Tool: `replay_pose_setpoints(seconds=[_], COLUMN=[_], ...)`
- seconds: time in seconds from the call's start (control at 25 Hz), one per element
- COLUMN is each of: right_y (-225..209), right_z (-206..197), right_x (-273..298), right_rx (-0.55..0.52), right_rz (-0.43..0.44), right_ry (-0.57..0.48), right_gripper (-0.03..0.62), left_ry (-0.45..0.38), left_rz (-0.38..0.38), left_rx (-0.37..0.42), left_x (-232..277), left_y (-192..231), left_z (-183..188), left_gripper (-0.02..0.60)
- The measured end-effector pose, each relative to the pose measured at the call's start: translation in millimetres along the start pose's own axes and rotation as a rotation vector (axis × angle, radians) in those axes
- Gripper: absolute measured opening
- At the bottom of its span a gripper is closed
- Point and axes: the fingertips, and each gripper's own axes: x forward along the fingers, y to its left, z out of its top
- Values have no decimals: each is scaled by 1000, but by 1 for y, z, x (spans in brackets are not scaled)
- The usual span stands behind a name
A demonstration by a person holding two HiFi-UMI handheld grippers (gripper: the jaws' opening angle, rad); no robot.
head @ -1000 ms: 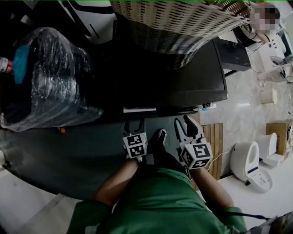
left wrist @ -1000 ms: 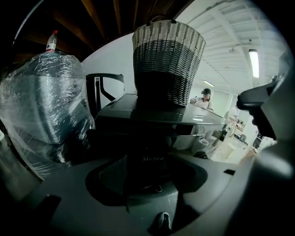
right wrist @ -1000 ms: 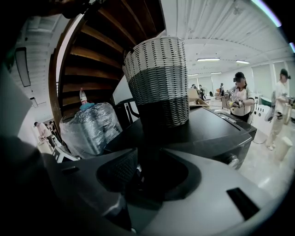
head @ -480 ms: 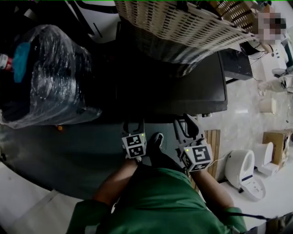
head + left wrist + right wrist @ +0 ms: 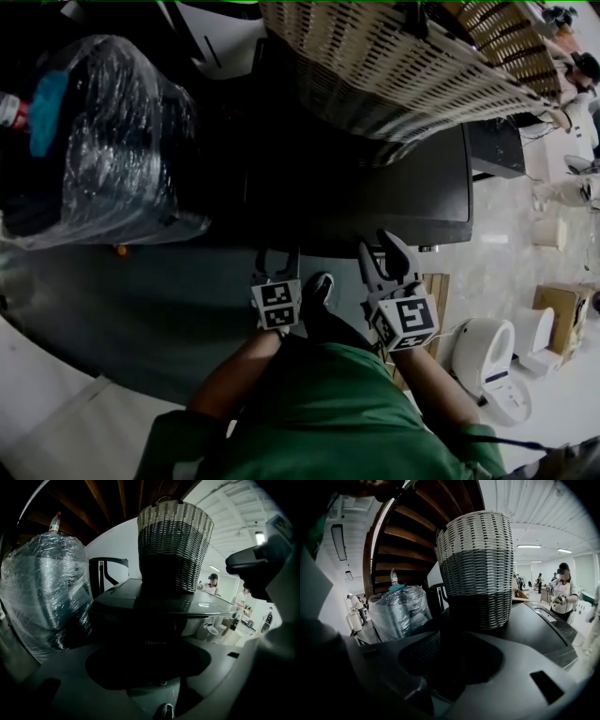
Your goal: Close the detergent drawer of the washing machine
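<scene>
The dark washing machine point(image 5: 375, 178) stands in front of me with a tall wicker basket point(image 5: 403, 66) on its lid. Its front face point(image 5: 157, 643) is in shadow, and no drawer sticks out from it that I can make out. My left gripper point(image 5: 276, 253) is held just before the machine's front edge, its fingers apart and empty. My right gripper point(image 5: 380, 248) hangs beside it near the front right corner, jaws wide with nothing between them. It looks over the lid point(image 5: 534, 625) at the basket point(image 5: 480, 569).
A large bundle wrapped in clear film point(image 5: 94, 141) stands to the left of the machine. White toilets point(image 5: 483, 352) and a cardboard box point(image 5: 558, 314) sit on the pale floor at the right. My shoe point(image 5: 322, 286) is between the grippers. A person point(image 5: 562, 592) stands beyond the machine.
The pale strip at the machine's front edge above my left gripper no longer shows. My right gripper has shifted slightly up toward the machine's front corner. The left one has hardly moved.
</scene>
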Motion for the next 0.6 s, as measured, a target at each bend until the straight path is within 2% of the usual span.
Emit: replay_pose_setpoints(seconds=[0.6], right_y=[-5], right_z=[1], right_x=[9], right_rx=[-1], right_rz=[6], right_ry=[4], right_gripper=[155], left_ry=[-11], left_rz=[0], left_rx=[6], left_x=[4], left_y=[1], left_z=[0], left_gripper=[281])
